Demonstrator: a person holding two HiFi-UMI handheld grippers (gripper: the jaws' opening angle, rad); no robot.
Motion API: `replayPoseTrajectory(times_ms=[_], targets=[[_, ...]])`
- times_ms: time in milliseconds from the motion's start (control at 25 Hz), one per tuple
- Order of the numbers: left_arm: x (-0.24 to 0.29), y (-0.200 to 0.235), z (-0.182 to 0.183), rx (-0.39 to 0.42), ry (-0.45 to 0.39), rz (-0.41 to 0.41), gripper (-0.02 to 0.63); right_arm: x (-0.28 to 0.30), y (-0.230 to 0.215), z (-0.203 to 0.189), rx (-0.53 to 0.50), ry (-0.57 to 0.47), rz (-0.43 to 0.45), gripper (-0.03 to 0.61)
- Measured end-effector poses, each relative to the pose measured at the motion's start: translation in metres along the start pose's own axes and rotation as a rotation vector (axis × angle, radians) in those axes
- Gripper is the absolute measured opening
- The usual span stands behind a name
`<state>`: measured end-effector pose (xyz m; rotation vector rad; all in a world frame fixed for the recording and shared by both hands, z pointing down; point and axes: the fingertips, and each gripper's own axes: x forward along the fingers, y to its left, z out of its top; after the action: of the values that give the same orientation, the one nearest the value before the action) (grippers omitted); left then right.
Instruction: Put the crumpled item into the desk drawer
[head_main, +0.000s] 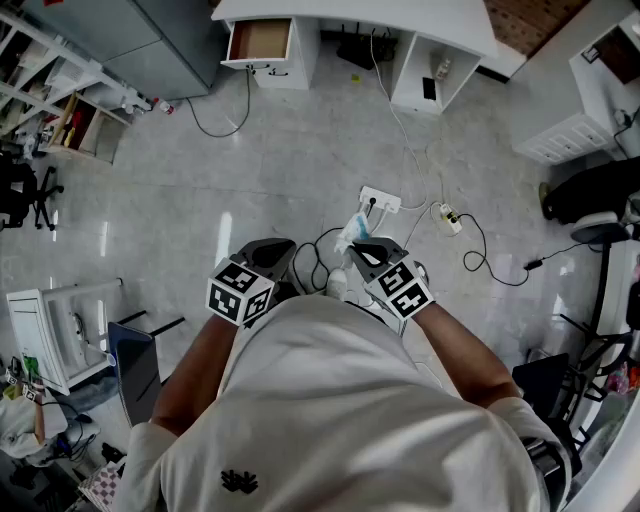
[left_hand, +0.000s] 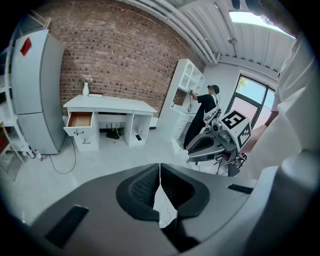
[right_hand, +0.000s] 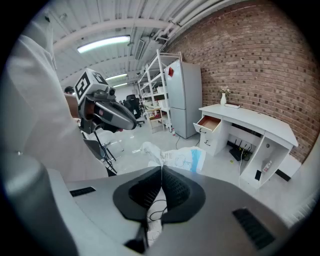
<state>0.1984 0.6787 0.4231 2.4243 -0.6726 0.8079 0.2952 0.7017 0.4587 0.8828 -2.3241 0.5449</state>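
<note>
Left gripper (left_hand: 160, 167), jaws together (tip to tip); desk drawer (left_hand: 80, 120) open beyond.

Looking down from the head view, the desk (head_main: 400, 15) ran off the top edge, and whatever lay in its open drawer (head_main: 258, 40) was too small to tell. The crumpled item (right_hand: 175, 159) lost its lower part behind the right gripper (right_hand: 161, 169).

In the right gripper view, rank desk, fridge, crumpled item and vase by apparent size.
1. desk, largest
2. fridge and crumpled item look alike; the item is merely nearer the camera
3. vase, smallest
</note>
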Motion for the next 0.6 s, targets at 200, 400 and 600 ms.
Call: replayPoseTrajectory(times_ms=[200,400,600], targets=[[-0.011,0.017,0.000,-0.022,-0.008,0.018,0.025,0.017,0.005,0.010,-0.003,0.009,0.020,0.028],[-0.010,0.044,0.001,-0.035,-0.007,0.013,0.025,0.039,-0.003,0.027,0.006,0.007,0.021,0.029],[-0.012,0.095,0.014,-0.031,-0.029,-0.015,0.025,0.073,-0.017,0.055,0.041,0.021,0.001,0.029]])
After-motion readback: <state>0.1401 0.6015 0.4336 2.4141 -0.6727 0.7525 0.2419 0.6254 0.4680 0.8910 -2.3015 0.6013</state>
